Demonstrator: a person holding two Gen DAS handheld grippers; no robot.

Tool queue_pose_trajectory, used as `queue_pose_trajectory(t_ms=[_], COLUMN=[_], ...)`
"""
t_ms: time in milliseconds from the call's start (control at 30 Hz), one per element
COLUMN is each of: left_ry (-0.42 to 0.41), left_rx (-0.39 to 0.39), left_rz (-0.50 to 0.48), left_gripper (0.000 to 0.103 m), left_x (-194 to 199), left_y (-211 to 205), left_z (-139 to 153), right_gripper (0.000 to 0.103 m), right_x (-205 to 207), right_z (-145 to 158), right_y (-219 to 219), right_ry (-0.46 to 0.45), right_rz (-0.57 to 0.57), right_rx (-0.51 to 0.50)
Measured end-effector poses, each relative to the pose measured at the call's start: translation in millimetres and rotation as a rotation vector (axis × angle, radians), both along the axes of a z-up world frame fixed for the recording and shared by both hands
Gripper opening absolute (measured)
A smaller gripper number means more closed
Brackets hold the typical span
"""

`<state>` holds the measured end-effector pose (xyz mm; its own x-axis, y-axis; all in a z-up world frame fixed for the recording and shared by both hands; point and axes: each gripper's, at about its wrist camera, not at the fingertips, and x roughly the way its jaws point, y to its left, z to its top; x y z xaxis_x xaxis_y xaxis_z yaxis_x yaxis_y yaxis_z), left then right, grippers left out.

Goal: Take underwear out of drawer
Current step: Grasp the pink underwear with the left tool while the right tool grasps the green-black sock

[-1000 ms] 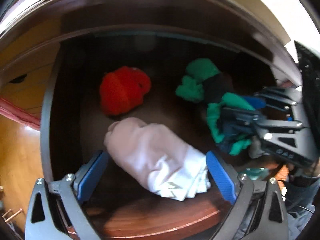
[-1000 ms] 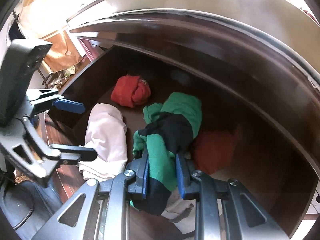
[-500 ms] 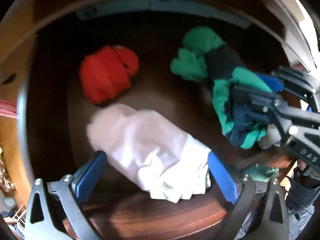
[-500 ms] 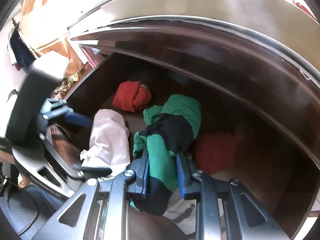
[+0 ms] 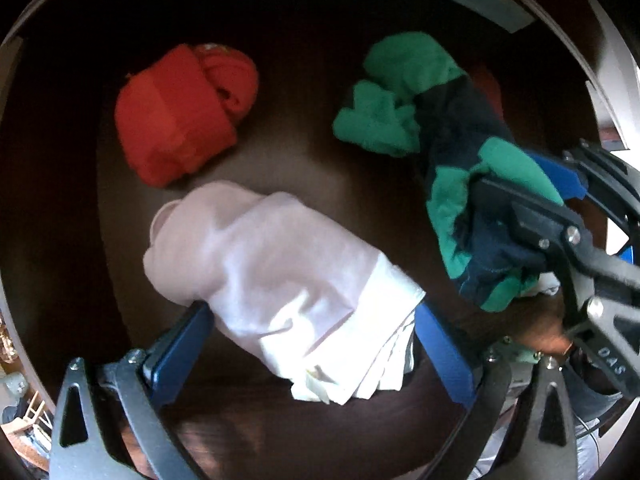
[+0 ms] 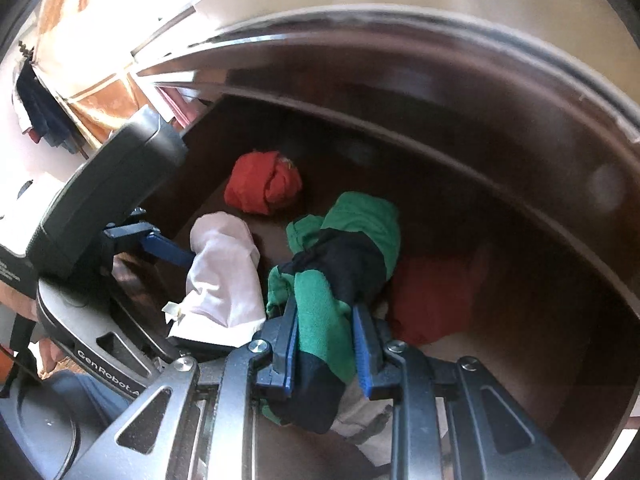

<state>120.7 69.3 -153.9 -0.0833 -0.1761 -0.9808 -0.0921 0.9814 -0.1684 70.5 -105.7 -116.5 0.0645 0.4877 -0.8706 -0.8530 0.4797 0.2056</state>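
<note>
Left tongs (image 5: 310, 344) astride pale bundle (image 5: 280, 276)

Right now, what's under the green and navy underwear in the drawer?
Under the green and navy underwear, something pale shows near the drawer front. What it is stays hidden.

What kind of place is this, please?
Probably a bedroom at home: an open wooden drawer holds rolled underwear, red, pink and green, and clothes hang in the background.

Dark wooden drawer (image 5: 312, 152) floor: orange-red bundle (image 5: 180, 112) far left; pale pink bundle (image 5: 272, 272) near front edge; green-navy bundle (image 5: 440, 128) right.
</note>
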Motion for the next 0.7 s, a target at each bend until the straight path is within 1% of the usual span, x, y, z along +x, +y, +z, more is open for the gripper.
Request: queue_pose_trajectory(t_ms=[67,200,233,367,500,600,700], left_ry=[0.013,0.033,0.041,0.062,0.046,0.021,-0.014], left_rx=[0.008,0.000,-0.004,0.002,0.025,0.040,0.037], left_rz=[-0.016,-0.031,-0.037,-0.054,-0.059,-0.069,-0.064], left_gripper=[0.102,0.102,0.102,0.102,0.098,0.093,0.086], left_x=[6.3,21.6,24.9,34.9,41.3,38.6,41.2], left_y=[-7.7,-18.4,-19.0,-26.5,-26.8,-30.8,-30.9], left_z=[-1.7,-8.2,-9.9,-13.6,-9.3,-7.6,-4.2], right_gripper=[0.027,0.042,0.043,0.044,0.044,0.044,0.044], right_x=[0.6,1.9,2.1,4.6,7.9,11.7,9.7], right_z=[-3.6,-10.6,-11.8,-17.8,-29.1,-35.9,-36.3], right_y=[1.6,7.7,9.2,13.8,20.1,23.9,26.4], right_ry=[0.011,0.035,0.039,0.072,0.123,0.159,0.142], right_rz=[0.001,0.004,0.005,0.012,0.027,0.047,0.050], right_rx=[-0.018,-0.067,-0.076,-0.104,-0.135,-0.161,-0.167])
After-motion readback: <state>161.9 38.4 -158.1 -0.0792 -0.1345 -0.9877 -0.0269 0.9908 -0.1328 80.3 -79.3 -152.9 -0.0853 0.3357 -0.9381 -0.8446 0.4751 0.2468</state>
